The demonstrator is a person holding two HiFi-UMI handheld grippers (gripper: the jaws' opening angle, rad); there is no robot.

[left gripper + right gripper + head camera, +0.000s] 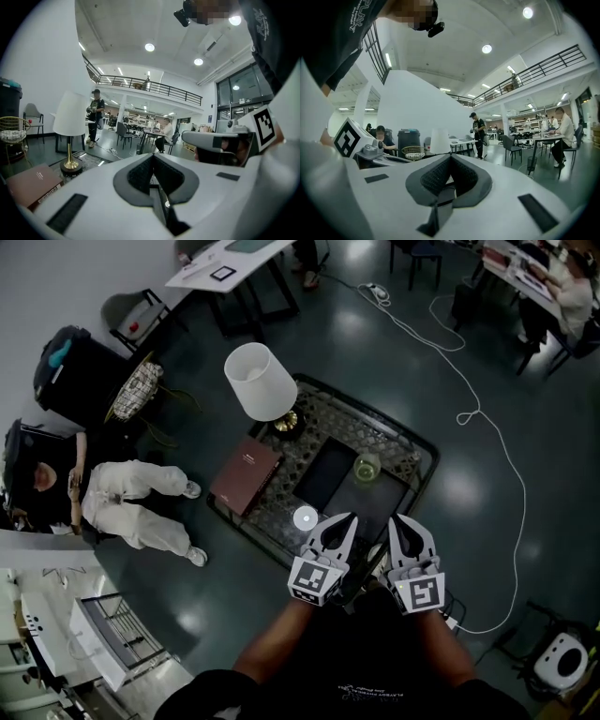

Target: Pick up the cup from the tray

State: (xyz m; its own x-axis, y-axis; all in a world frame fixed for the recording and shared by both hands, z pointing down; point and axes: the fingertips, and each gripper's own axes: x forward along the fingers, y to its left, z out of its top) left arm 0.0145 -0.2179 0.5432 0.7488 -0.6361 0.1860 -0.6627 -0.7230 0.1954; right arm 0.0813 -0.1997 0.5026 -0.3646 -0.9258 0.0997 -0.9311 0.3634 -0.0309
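In the head view a clear glass cup [367, 468] stands upright on a dark flat tray [326, 479] on the low patterned table [412, 460]. My left gripper [347, 518] and right gripper [395, 519] hover side by side over the table's near edge, short of the cup and not touching it. Both are shut, with nothing between the jaws. In the left gripper view the left gripper [152, 158] points level over the table, and the right gripper [450, 158] does the same in its own view. The cup is hidden in both gripper views.
A white-shaded lamp [261, 381] on a brass foot stands at the table's far left, beside a brown book [246, 474]. A small white round object [305, 517] lies just left of my left gripper. A white cable [487, 427] runs across the floor. A seated person [122, 493] is at the left.
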